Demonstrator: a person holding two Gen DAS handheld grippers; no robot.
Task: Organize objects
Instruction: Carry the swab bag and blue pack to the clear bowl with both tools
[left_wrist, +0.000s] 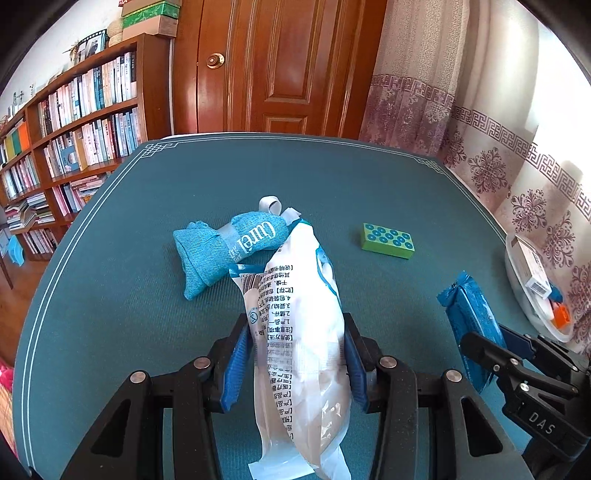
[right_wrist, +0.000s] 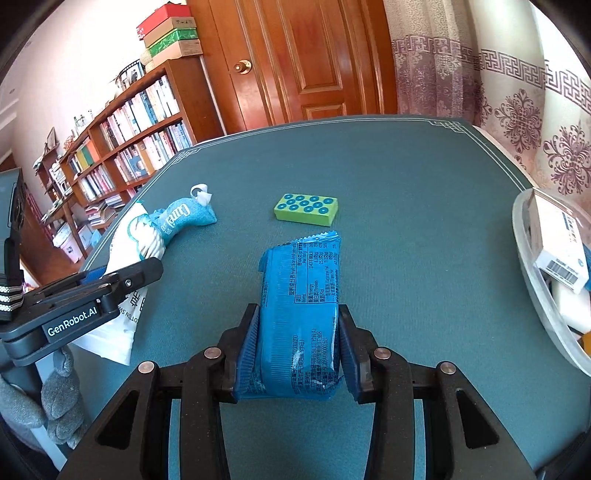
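My left gripper (left_wrist: 297, 325) is shut on a white plastic packet (left_wrist: 303, 332) with printed text, which lies lengthwise between the pads. The packet also shows in the right wrist view (right_wrist: 125, 251). Just beyond it lies a rolled blue "Curel" towel (left_wrist: 229, 247), seen too from the right wrist (right_wrist: 181, 218). My right gripper (right_wrist: 297, 317) is shut on a blue snack packet (right_wrist: 301, 306), also visible at the right of the left wrist view (left_wrist: 472, 325). A green block with blue studs (left_wrist: 388, 240) (right_wrist: 306, 208) lies on the teal table (left_wrist: 147, 295).
A clear plastic bin (right_wrist: 535, 280) holding a white box (right_wrist: 561, 247) and other items stands at the table's right edge; it also shows in the left wrist view (left_wrist: 517, 280). A bookshelf (left_wrist: 74, 147), wooden door (left_wrist: 280, 66) and curtain (left_wrist: 498, 147) are behind the table.
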